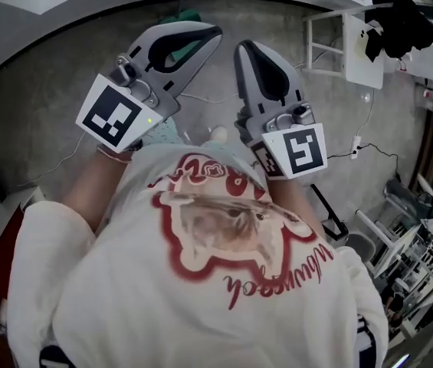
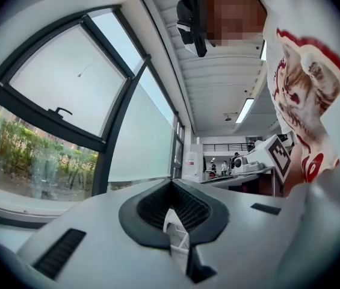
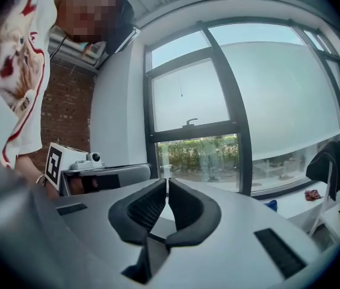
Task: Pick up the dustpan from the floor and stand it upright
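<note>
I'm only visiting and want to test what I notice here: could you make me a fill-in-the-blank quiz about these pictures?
The left tool and the right tool both have their jaws ___, with nothing held.
The person's white shirt shows a printed ___.
Beyond the right tool stands a large ___ with greenery outside.
Each tool bears a cube with a black-and-white square ___.
Missing words: shut; cat; window; marker.

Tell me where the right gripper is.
Head view, just right of centre: the right gripper sits beside the left gripper, held in front of the person's shirt.
</note>
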Demonstrator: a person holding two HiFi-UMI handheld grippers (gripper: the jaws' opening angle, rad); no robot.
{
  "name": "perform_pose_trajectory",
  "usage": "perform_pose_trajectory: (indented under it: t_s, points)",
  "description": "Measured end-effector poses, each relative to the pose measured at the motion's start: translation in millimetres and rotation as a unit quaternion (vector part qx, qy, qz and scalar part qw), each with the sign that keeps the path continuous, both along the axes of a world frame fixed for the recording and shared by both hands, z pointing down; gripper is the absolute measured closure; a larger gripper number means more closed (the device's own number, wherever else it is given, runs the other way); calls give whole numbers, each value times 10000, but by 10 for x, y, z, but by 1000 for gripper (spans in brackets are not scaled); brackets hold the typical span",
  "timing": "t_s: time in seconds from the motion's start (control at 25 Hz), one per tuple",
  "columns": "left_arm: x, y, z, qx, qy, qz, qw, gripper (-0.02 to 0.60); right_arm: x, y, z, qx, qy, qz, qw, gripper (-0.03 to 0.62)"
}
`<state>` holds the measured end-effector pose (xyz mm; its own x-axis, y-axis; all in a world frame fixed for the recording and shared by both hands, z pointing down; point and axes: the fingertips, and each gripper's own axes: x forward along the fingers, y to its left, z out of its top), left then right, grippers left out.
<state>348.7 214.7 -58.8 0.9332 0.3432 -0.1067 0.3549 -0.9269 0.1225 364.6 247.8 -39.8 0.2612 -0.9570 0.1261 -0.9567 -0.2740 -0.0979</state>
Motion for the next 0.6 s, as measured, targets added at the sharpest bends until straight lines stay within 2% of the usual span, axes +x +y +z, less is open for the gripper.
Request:
perform_pose_trajectory:
  t_s: [0.2,0.28,0.48,0.6]
  points:
    - [-388,713,23,263,-237,-407,9985,561,-227,528,-134,455,-302,-588,9968,562]
    - [-566,1039,10,167,-235,-715,9970,561,-375,829,-199,556,-235,-869,9944,562]
    - [-1051,1807,42,-126,-320,-1751,9840,561,-792,1743,-82,416,-295,-1613,9856,562]
    - [-1345,2207,-80,-97,-338,-1926,9807,561,-1053,2215,-30,233,-358,-1934,9802,562]
